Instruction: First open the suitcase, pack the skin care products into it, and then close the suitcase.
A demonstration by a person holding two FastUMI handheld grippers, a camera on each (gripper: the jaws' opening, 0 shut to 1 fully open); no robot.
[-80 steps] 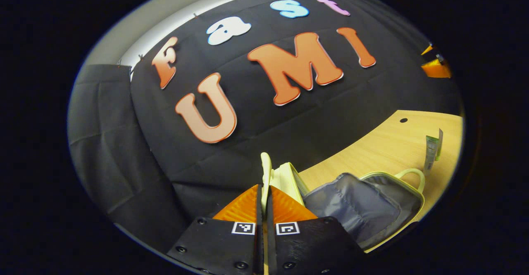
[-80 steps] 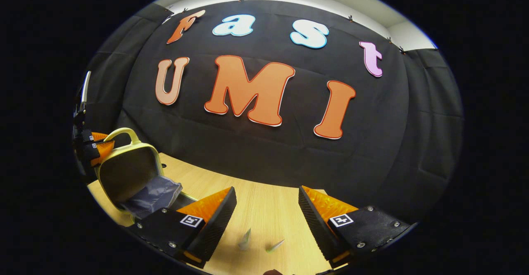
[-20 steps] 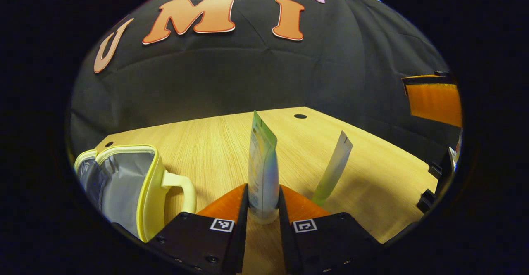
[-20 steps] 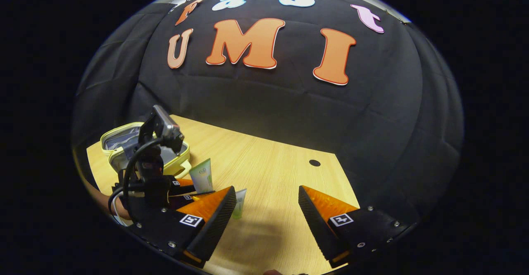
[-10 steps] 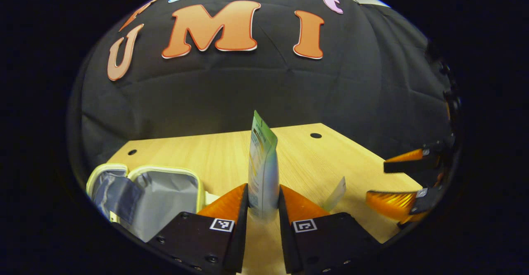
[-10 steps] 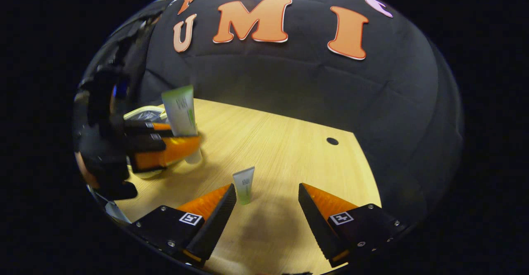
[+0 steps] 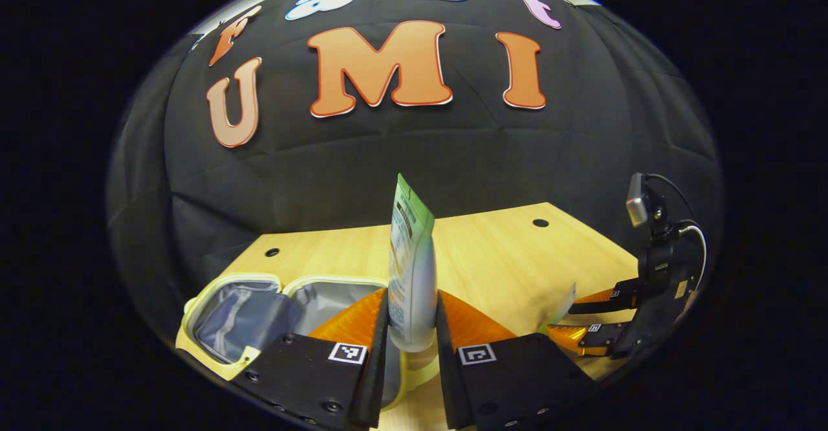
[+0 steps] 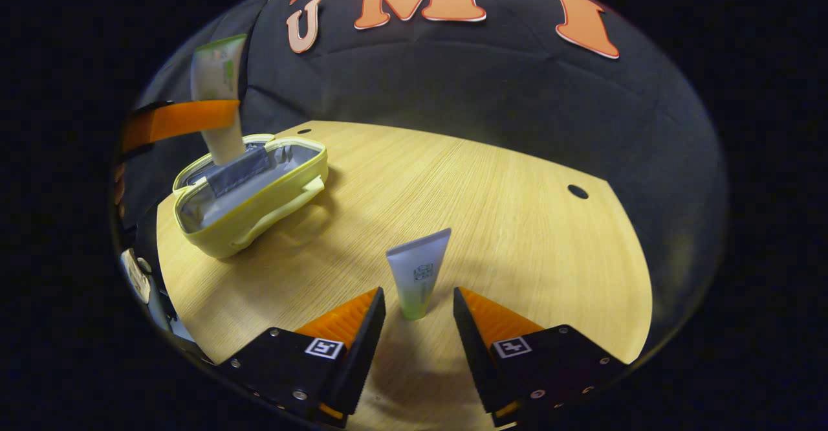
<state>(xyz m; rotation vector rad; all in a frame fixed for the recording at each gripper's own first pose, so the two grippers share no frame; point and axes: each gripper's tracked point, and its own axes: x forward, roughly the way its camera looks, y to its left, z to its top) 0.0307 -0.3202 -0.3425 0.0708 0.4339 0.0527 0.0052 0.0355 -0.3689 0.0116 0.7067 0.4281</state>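
Note:
In the left gripper view, my left gripper (image 7: 412,318) is shut on a green and white tube (image 7: 410,269), held upright above the open yellow suitcase (image 7: 223,295) with its grey lining. In the right gripper view that same tube (image 8: 218,94) hangs over the suitcase (image 8: 259,191), with the left gripper (image 8: 174,119) clamped on it. A smaller tube (image 8: 418,280) stands cap-down on the wooden table (image 8: 504,211). My right gripper (image 8: 419,311) is open, with its fingers on either side of the small tube's lower end. The left gripper view shows the right gripper (image 7: 585,324) at the far right by the small tube (image 7: 561,308).
The table (image 7: 491,256) has round holes (image 8: 577,191) near its back edge, where it meets the black cloth wall. The suitcase lies at the table's left end in the right gripper view.
My left gripper has carried the tube leftward until it hangs over the open suitcase. My right gripper has moved in around the small standing tube and narrowed its gap.

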